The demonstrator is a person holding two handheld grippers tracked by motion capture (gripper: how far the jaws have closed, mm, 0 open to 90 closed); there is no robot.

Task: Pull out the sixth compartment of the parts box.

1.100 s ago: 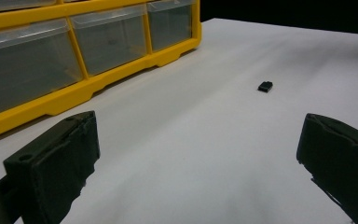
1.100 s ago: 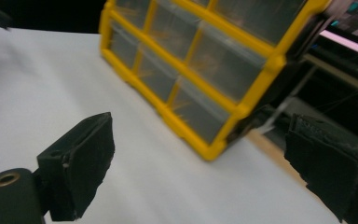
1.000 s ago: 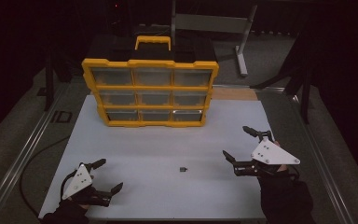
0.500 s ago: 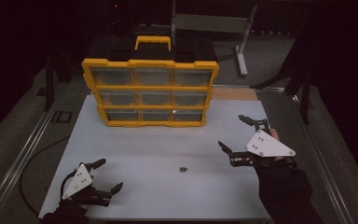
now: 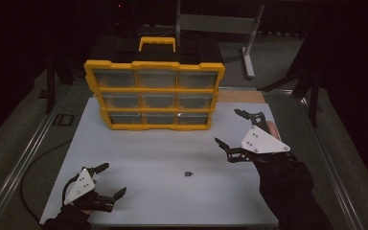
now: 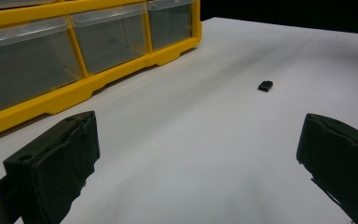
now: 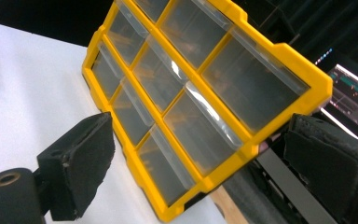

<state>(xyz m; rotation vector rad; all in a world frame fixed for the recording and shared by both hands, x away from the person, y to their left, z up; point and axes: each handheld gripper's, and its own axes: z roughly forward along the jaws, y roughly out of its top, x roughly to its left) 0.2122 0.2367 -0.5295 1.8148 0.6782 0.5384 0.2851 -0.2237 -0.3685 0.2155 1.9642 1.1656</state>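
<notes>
Yellow plastic frames the organiser (image 5: 154, 95) standing upright at the far side of the white table (image 5: 148, 201), nine clear drawers in three rows, a yellow handle on top. Out on the bare white surface, well apart from the organiser, lies one small dark part (image 5: 188, 174), nearer the person's edge and roughly between the two grippers.

The right gripper (image 5: 235, 128) hovers at the right of the table, just beyond the organiser's lower right corner, its grey three-cornered plate facing up and a dark sleeve trailing behind it. Its jaws stand wide apart, holding nothing. Through the right gripper view the organiser (image 7: 200, 102) sits tilted across the frame between the two black jaws, drawers showing faint contents too blurred to name.

The left gripper (image 5: 106, 179) rests low at the near left corner of the table, jaws also spread wide and empty. In the left gripper view the small dark part (image 6: 265, 86) lies ahead on the white surface, clear of both jaws, with the organiser's bottom row of drawers (image 6: 74, 51) off to the left. Neither gripper touches the part or the organiser
</notes>
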